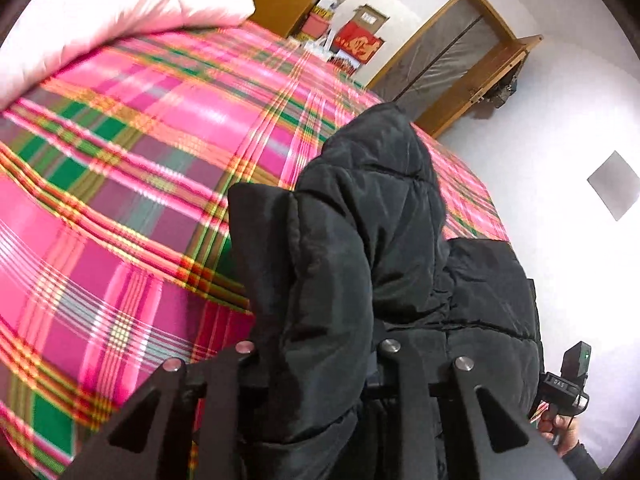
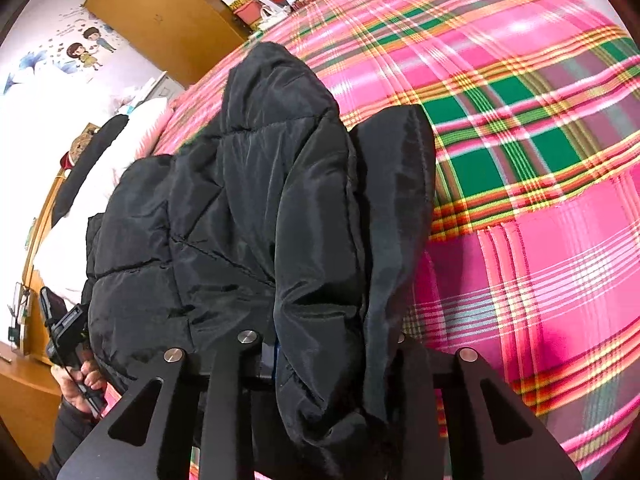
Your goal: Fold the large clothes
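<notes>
The black puffer jacket (image 1: 372, 248) is bunched over the pink plaid bedspread (image 1: 120, 152), its long axis running away from both cameras toward the far bed edge; the left gripper (image 1: 316, 364) is clenched on a fold of it; the right gripper (image 2: 320, 356) likewise pinches jacket fabric, one dark flap (image 2: 400, 200) standing up beside the quilted bulk; a white pillow (image 1: 132, 12) lies well apart.

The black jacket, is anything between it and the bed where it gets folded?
Nothing visible is. Both grippers, the left gripper and the right gripper, already pinch the black jacket, and it hangs right over the pink plaid blanket. The white pillow lies off at the far side.
</notes>
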Available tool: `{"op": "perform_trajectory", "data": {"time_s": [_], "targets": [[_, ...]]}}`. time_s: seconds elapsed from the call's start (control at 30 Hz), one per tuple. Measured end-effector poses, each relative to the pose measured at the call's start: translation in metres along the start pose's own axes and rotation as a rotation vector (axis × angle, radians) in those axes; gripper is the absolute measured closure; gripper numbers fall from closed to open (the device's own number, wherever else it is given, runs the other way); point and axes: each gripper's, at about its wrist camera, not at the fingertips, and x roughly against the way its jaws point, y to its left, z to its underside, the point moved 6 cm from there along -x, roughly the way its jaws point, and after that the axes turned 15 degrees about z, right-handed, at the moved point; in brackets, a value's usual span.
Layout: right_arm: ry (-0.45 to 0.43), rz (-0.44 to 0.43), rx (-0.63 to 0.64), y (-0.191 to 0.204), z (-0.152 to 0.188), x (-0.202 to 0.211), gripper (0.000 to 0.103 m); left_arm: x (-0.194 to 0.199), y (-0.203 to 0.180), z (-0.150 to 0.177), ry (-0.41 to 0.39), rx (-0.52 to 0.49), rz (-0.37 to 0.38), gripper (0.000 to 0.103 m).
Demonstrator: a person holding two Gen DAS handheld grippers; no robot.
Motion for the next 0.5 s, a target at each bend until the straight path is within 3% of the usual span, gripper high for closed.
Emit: {"op": "perform_trajectory", "data": {"time_s": [0.5], "targets": [[-0.051,-0.044,0.030,0.021,0.016,0.055,0.078,0.056,-0.039,-0.004,-0.028,-0.084,-0.012,0.077]]}}
